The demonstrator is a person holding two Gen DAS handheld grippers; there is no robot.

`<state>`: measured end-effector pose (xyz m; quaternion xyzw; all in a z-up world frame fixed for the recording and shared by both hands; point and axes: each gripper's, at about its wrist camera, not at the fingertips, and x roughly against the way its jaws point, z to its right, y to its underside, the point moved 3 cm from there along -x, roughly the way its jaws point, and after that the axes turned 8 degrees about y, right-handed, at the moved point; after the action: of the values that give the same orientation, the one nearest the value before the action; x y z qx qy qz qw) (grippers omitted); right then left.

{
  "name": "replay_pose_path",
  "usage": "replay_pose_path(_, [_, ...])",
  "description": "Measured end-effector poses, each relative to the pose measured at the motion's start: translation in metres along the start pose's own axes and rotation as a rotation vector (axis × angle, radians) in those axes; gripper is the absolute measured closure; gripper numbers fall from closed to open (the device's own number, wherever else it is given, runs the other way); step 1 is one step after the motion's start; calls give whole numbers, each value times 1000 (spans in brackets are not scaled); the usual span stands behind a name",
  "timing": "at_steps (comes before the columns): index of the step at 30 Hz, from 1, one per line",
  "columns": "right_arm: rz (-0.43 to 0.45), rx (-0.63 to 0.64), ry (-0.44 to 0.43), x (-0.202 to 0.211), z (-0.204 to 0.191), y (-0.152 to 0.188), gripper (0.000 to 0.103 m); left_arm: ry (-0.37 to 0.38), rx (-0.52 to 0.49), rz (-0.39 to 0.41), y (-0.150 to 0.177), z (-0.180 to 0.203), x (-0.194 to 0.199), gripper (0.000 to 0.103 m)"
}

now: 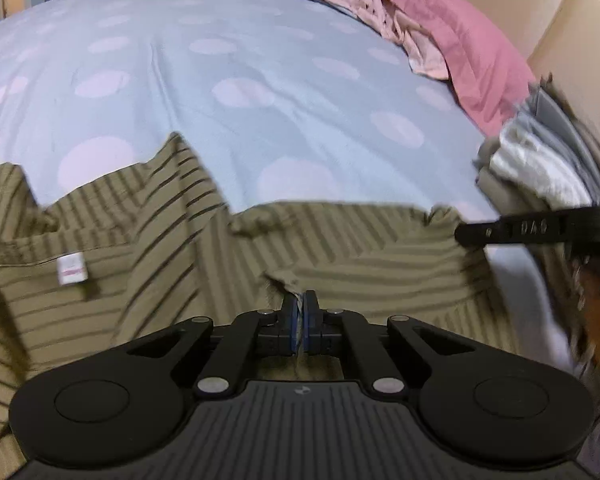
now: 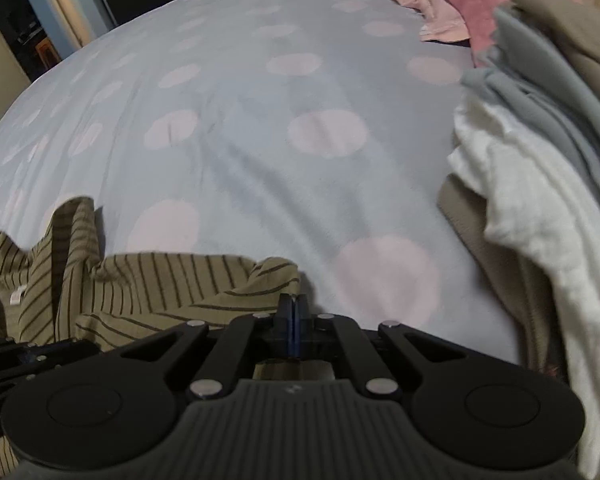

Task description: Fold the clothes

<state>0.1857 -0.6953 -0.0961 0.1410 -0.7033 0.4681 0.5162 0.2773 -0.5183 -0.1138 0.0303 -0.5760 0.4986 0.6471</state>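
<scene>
An olive striped shirt (image 1: 148, 240) lies rumpled on the polka-dot bed sheet (image 1: 260, 80), its white neck label (image 1: 71, 270) unreadable. The left gripper (image 1: 299, 312) pinches a fold of its cloth; the right gripper (image 2: 294, 312), fingers closed, grips its edge.

- I'm looking across a bed (image 1: 228, 80) that is wearing a pale blue cover with big pink dots
- An olive striped shirt (image 1: 148, 240) is lying rumpled along its near edge
- A pink pillow (image 1: 472, 48) and a crumpled pale pink garment (image 1: 384, 20) are sitting at the far right
- A pile of white, grey and tan clothes (image 2: 532, 184) is resting on the right side
</scene>
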Motion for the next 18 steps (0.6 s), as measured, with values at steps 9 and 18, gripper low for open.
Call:
replay_pose_path(9, [4,83,18,39,17,18,89,-59,-58,41,10,9,38,88])
replay_pose_path(18, [-53,176,-56,109,26,104,79,-25,-140,4,64,35,102,83])
